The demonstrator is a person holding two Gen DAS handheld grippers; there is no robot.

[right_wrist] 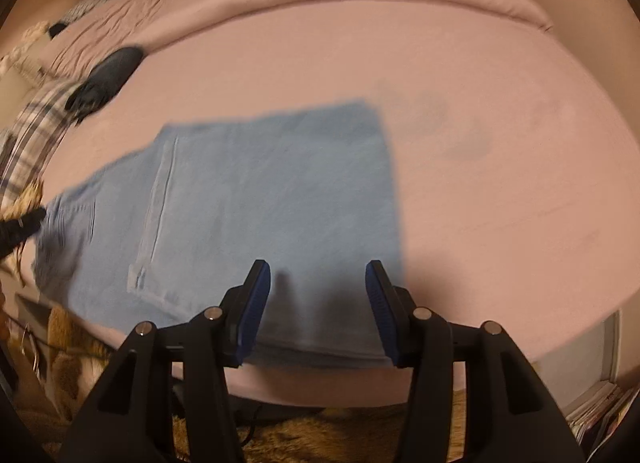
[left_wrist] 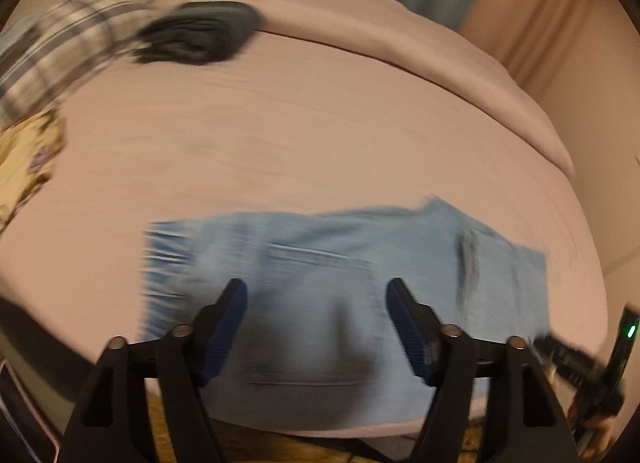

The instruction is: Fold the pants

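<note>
- Pants (right_wrist: 256,199): light blue denim, lying flat on the pink bed (right_wrist: 480,111), close to its near edge. Folded into a compact, roughly rectangular slab.
- Right wrist view: far and right edges of the pants look straight and clean; a stitched seam runs lengthwise down the left part. Stacked layers show along the near edge.
- Left wrist view: pants (left_wrist: 340,275) blurred. A pocket outline shows at centre, pale frayed-looking streaks on the left end, a dark mark toward the right end.
- My left gripper (left_wrist: 316,295): jaws spread wide, nothing between the blue pads, hovering over the near part of the denim.
- My right gripper (right_wrist: 318,275): jaws also wide apart and empty, above the near right portion of the pants; its shadow falls on the fabric between the pads.
- Elsewhere on the bed, well apart from the pants: a dark bundled garment (left_wrist: 200,37) beside a plaid cloth (left_wrist: 60,59), both at far left.
</note>
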